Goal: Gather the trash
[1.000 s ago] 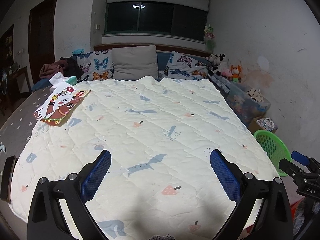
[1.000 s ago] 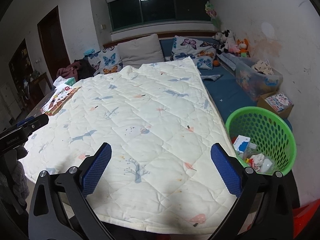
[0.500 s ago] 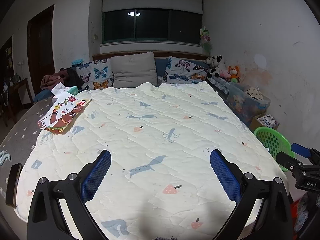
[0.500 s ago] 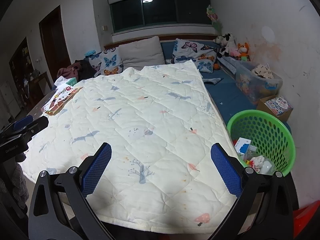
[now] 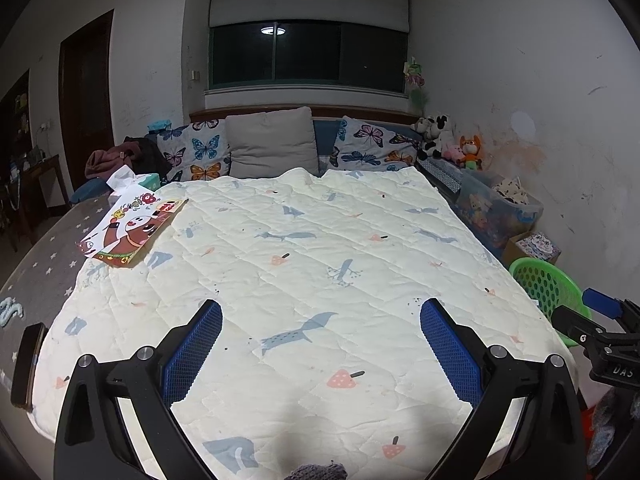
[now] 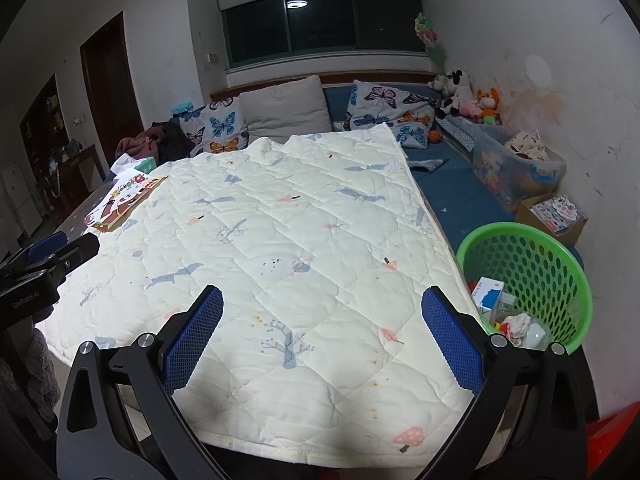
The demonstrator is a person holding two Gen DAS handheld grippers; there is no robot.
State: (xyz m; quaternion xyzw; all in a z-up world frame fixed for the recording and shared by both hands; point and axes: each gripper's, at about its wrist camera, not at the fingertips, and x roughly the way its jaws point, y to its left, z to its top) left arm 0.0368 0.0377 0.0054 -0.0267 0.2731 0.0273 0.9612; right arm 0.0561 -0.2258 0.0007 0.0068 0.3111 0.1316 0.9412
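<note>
A green plastic basket [image 6: 528, 276] stands on the floor at the bed's right side and holds trash: a white and blue box [image 6: 489, 293], crumpled paper and plastic. It also shows in the left wrist view [image 5: 546, 284]. My left gripper [image 5: 320, 336] is open and empty above the near end of the cream quilt [image 5: 304, 264]. My right gripper [image 6: 322, 324] is open and empty above the quilt's [image 6: 288, 240] near right corner, left of the basket. Each gripper shows at the edge of the other's view.
A colourful picture book [image 5: 132, 232] and a tissue box [image 5: 146, 181] lie at the quilt's far left. Pillows [image 5: 270, 142] and soft toys [image 5: 448, 140] line the headboard. A clear storage bin [image 6: 516, 168] and a cardboard box [image 6: 554, 216] stand by the right wall. A dark phone [image 5: 28, 364] lies at the left edge.
Both grippers have drawn back and tilted up a little, so more of the room and window shows. Both stay open and empty.
</note>
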